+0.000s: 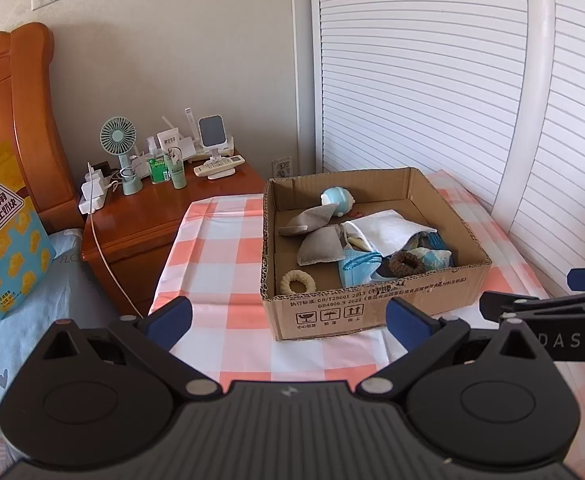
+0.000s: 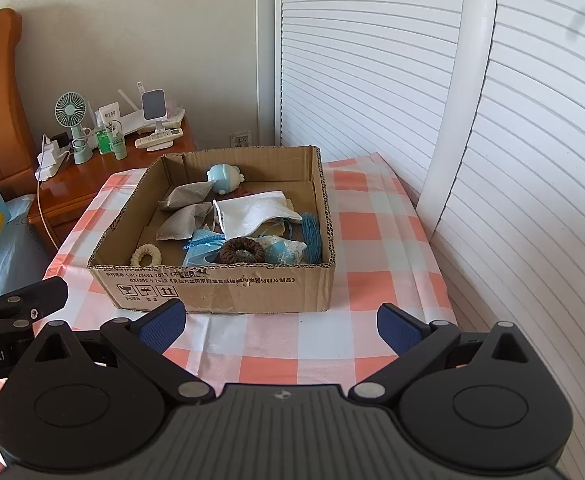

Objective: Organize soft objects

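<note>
Left wrist: cardboard box (image 1: 372, 308) holds soft items.

In the cardboard box (image 1: 366, 312), the white cloth (image 1: 388, 232) covers part of the blue face mask (image 1: 358, 266) and the items beneath. The box's printed label is too small to read. The yellow snack bag (image 1: 4, 232) is cut off at the left edge.
</note>
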Available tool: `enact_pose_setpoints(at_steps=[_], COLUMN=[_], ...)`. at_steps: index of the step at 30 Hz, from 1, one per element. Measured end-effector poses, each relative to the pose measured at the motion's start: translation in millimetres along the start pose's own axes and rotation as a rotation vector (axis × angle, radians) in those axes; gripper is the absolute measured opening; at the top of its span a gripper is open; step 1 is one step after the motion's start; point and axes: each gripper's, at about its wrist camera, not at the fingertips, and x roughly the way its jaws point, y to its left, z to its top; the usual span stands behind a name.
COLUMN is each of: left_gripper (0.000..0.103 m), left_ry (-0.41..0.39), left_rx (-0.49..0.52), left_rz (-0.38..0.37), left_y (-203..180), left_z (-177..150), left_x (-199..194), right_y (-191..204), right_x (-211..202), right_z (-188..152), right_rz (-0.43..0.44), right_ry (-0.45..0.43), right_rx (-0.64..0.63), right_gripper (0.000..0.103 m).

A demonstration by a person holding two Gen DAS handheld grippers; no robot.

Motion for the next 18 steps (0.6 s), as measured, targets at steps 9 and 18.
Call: enact_pose_setpoints(at_steps=[9,18], left_gripper=[0.102,0.102], left_ry=[0.004,0.003], left_rx=[0.001,0.001], left_rz=[-0.001,0.000], left_y=[0.2,-0.3], left_z=[-0.4,-0.4], left_x=[-0.6,-0.4], right_y=[0.4,-0.8], right_x=[-0.4,-1.3], right_z=[-0.1,-0.3], right_rz=[0.002,0.001], right_ry=[0.000,-0.002], right_rx=[-0.001,-0.001], right_gripper=[0.103,0.103])
